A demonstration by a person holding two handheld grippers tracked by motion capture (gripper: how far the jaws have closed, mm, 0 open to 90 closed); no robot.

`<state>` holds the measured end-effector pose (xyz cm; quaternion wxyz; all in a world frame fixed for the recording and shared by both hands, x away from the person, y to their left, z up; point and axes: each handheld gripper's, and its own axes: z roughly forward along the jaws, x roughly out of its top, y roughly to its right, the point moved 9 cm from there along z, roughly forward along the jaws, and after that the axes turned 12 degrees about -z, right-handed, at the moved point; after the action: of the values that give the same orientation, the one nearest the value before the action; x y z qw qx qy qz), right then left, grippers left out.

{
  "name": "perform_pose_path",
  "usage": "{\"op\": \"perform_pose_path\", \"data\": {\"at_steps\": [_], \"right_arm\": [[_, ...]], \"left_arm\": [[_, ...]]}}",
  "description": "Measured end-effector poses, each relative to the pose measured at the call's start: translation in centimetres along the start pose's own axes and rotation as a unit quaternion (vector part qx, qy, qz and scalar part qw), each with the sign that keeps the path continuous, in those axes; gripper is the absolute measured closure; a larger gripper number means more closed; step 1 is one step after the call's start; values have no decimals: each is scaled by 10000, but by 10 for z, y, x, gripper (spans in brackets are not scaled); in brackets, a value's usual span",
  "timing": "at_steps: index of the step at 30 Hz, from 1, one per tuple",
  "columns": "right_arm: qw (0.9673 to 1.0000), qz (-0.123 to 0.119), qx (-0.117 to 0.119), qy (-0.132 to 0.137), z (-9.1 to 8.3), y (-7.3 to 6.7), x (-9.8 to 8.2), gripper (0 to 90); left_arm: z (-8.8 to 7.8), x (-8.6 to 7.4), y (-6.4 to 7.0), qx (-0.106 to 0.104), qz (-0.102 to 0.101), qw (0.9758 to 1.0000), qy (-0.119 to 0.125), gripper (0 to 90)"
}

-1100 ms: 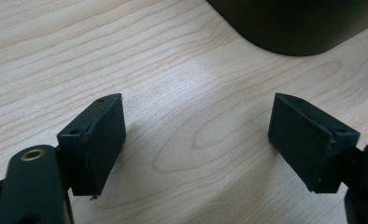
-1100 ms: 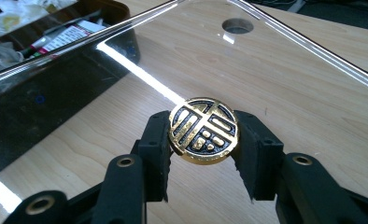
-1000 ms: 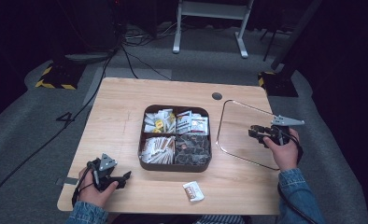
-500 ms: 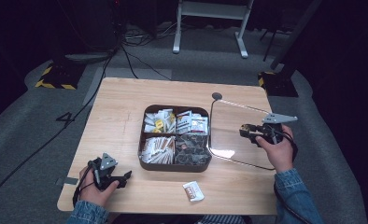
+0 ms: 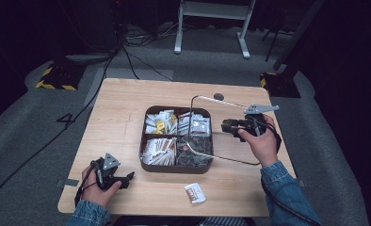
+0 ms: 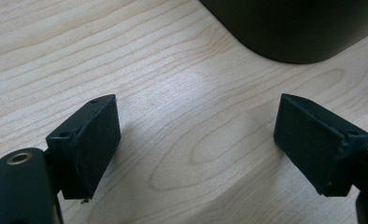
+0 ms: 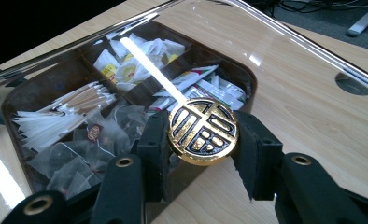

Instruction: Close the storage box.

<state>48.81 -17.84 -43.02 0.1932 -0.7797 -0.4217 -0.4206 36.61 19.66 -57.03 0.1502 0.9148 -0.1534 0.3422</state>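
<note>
High view: right gripper [image 5: 227, 126] holds the clear lid [image 5: 221, 129] tilted over the tray [image 5: 148, 162]; left gripper [image 5: 127, 179] rests on the counter [image 5: 122, 103].
Left gripper view: fingers [image 6: 86, 140] spread, just opening further, nothing between them.
Right gripper view: fingers [image 7: 259, 154] pinching the lid's gold knob [image 7: 202, 130].

1. A clear lid [image 5: 223, 129] with a thin dark rim and a round gold knob [image 7: 202, 130], tilted above the tray's right half.
2. A dark four-compartment tray [image 5: 146, 155] of sachets, mid-table.
</note>
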Motion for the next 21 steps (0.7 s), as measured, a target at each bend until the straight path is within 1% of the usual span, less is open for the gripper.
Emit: {"op": "perform_pose_path", "data": {"at_steps": [3,5,8,10,15,21], "right_arm": [[9999,-106,-29,-81,7,-6,6,586],[9998,-157,-34,-109,12,-10,11,586],[9997,-218,41,-87,18,-17,19,587],[9996,-258,66,-106,22,-22,23,586],[9992,-300,66,-254,35,-31,27,586],[9987,-358,162,-316,47,-42,33,586]], "left_arm": [[0,0,0,-1,-2,10000,1,151],[1,0,1,9,-49,10000,-8,145],[3,1,2,-10,28,10000,-72,107],[3,1,3,-23,8,10000,-78,98],[3,1,3,-20,11,10000,-79,97],[3,1,3,-20,12,10000,-80,97]]}}
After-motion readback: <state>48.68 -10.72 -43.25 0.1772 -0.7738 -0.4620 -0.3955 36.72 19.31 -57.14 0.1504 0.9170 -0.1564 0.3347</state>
